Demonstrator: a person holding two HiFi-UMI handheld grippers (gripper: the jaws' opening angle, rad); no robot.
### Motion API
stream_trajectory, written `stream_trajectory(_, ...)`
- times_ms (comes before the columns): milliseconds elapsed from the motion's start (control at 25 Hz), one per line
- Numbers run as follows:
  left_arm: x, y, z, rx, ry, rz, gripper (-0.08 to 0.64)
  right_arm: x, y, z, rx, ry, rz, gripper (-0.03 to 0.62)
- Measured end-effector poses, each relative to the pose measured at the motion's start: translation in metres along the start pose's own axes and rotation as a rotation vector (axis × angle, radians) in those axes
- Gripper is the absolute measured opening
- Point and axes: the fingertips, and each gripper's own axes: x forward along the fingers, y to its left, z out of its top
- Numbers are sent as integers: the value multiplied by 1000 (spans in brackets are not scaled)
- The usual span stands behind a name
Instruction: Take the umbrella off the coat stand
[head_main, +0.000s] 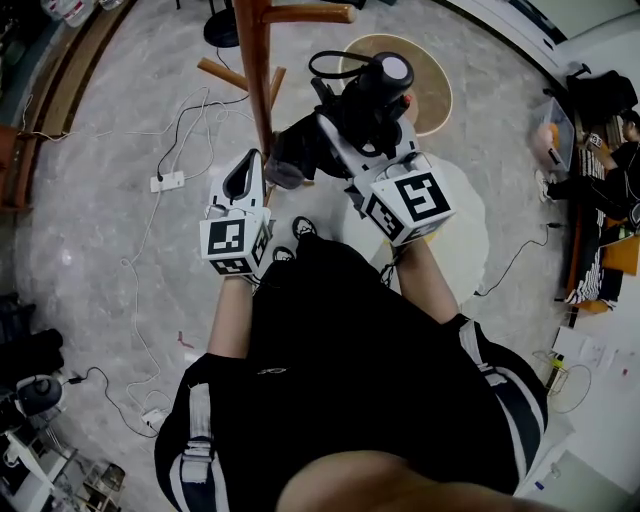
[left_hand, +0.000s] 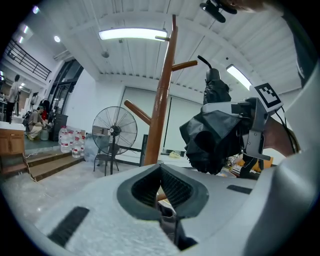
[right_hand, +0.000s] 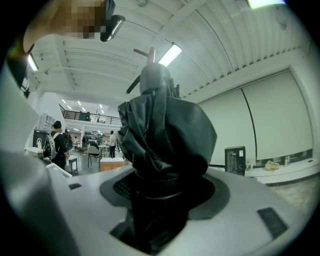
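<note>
Looks nearly done here. Got the folded umbrella (head_main: 365, 100) clamped in the right gripper (head_main: 330, 130), jaws pressed on the bunched black fabric. Held out to the right of the coat stand (head_main: 256, 70), not touching the pole. Same story from the right gripper view: nothing but umbrella (right_hand: 162, 135) wedged between the pads.

Can't fully call the strap loop (head_main: 338, 66) though. Seems free of the pegs from the head view, but sits close by a peg tip (left_hand: 192, 63) in the left gripper view. So, guessing: lifted off or as good as, with only pulling clear of the stand left to do. Worth watching for a snag on that peg.

Left gripper (head_main: 250, 165) doing nothing much. Jaws closed together, empty, parked just beside the pole, near the umbrella but not on it.

As for containers: spotted a stack of big water bottles (left_hand: 67, 141) by the steps, well away from the action, seemingly full but hard to say. Also a clear box (head_main: 556, 128) at the right edge of the floor with something orange inside, too small to identify.
</note>
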Motion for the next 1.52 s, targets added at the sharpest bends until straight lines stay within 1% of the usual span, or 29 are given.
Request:
stream_trajectory(160,2,-1,-7,-25,15,-36,-3,-5,-6,-11,15,18,-52,265)
stream_trajectory(360,-9,-25,-20,-43,32,-81,-3,-35,-10,-34,48,72,-108,265)
stream_trajectory(600,-14,-40,-39,-60,62,-106,-3,-56,-9,-67,50,133,-126,265)
stream_trajectory(680,-15,-46,-41,-59,68,-109,-3,-63,-9,-76,57,147,-122,265)
stream_trajectory(880,-15,-60,-44,-44,77,-100,-3,-78,-9,-91,76,157,-80,265)
stream_trajectory(1160,-19,-81,-59,-38,100,-53,-3,-101,-16,-120,106,189,-29,265)
stream_trajectory(1320,-21,-108,-68,-27,116,-33,-3,-124,-28,-136,134,206,-8,265)
stream_trajectory(1520,-20,-150,-86,-10,148,-29,-3,-161,-46,-162,169,223,-10,265)
